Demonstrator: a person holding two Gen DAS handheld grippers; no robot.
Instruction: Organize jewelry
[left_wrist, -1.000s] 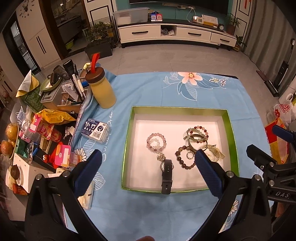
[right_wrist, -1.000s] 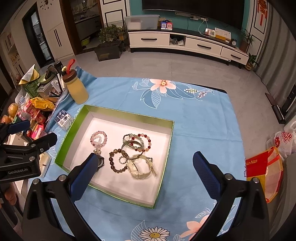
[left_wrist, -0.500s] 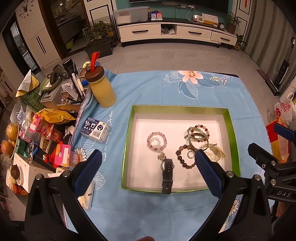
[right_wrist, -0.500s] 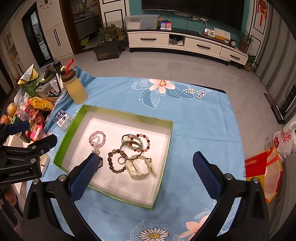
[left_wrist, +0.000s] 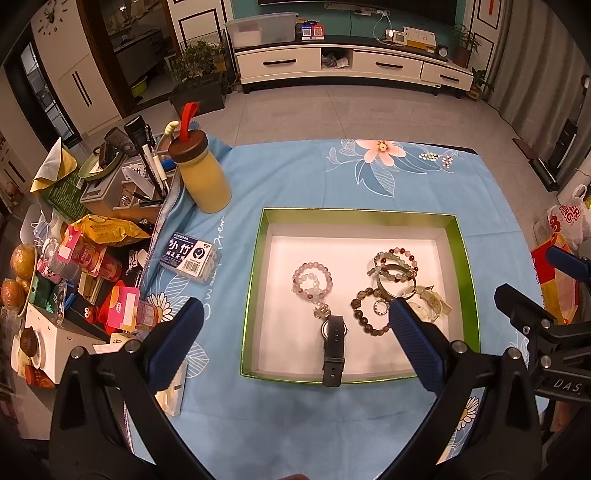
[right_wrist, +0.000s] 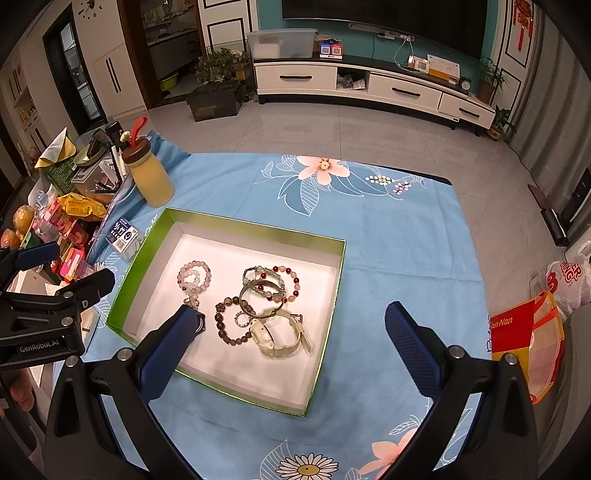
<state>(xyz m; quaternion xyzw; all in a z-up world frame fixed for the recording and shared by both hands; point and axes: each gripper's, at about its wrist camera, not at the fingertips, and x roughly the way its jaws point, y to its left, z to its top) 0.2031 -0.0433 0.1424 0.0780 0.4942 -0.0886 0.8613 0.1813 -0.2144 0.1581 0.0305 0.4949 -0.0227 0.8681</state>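
A green-rimmed box (left_wrist: 468, 280) on a blue floral cloth (left_wrist: 295, 177) holds the jewelry: a pale pink bead bracelet (left_wrist: 312, 278), a black watch (left_wrist: 333, 349), and a tangle of bracelets (right_wrist: 267, 286) beside a pale green watch (right_wrist: 280, 334). Both the left gripper (left_wrist: 295, 325) and the right gripper (right_wrist: 290, 325) hover above with jaws wide and empty. The right gripper's blue finger (right_wrist: 166, 354) covers most of the black watch in its view, and the overlapping bracelets are hard to separate.
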